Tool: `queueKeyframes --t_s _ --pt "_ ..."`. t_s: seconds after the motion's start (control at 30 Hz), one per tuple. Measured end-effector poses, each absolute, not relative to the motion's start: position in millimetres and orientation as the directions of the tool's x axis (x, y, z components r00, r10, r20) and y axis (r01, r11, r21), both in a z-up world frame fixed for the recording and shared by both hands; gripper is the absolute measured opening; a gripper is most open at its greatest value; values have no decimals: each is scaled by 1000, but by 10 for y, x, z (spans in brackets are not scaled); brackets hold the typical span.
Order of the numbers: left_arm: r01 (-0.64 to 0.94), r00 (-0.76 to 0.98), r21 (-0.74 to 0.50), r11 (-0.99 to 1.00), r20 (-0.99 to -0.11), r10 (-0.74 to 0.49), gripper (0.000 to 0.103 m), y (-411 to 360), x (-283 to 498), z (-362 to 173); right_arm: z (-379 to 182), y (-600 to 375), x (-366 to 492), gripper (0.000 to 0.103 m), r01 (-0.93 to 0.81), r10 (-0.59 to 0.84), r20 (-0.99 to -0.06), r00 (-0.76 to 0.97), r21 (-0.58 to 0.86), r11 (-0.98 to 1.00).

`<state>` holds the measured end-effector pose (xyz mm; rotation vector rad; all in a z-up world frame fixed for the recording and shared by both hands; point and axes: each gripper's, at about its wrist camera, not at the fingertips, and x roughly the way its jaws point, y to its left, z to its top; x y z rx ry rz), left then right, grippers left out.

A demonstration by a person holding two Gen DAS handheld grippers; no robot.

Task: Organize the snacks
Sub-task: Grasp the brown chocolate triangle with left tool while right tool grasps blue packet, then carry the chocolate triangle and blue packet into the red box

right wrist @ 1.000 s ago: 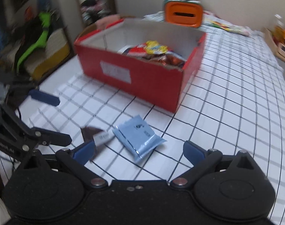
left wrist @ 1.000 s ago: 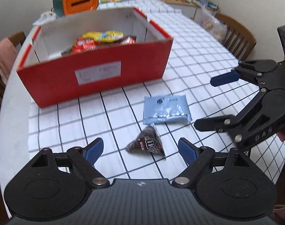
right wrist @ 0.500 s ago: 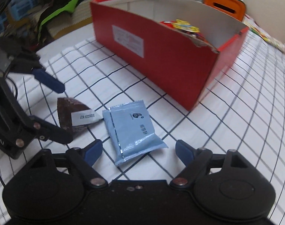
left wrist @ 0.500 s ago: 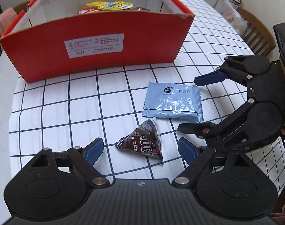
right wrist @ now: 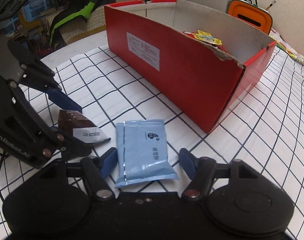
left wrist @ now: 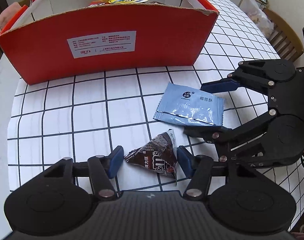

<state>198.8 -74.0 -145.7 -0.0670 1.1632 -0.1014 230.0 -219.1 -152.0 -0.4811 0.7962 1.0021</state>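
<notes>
Slippage is the main risk here, since both packets are thin, glossy and lie flat on the grid-patterned desk (left wrist: 88, 108). The left hand-held gripper (left wrist: 150, 161) has its jaws closing around the brown pyramid-shaped M&M's packet (left wrist: 158, 158); the right pad looks to be touching the packet's edge and the left pad sits just beside it, so no firm clamp yet. The right hand-held gripper (right wrist: 148, 161) is closing too, with the light-blue snack sachet (right wrist: 142, 150) between its jaws; the left pad is at the sachet's edge, the right pad still apart from it. Squeezed from the sides, the sachet could buckle or skid forward out of the jaws. The two hand-held grippers are also crowded together and could knock each other. The red cardboard box (left wrist: 112, 40), already holding snacks, stands ahead of both.
</notes>
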Motion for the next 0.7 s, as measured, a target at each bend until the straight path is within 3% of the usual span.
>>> queueKeyframes --t_s 0.2,0.7 --pt "42 390 -101 994 -914 -110 49 -740 1968 -1449 -1507 -2180 2217 49 -855 543 -769 339 -11 518" --pt "31 403 -186 982 -897 -182 49 -571 1842 -1404 -1398 -2341 2022 48 -658 480 -756 445 87 748"
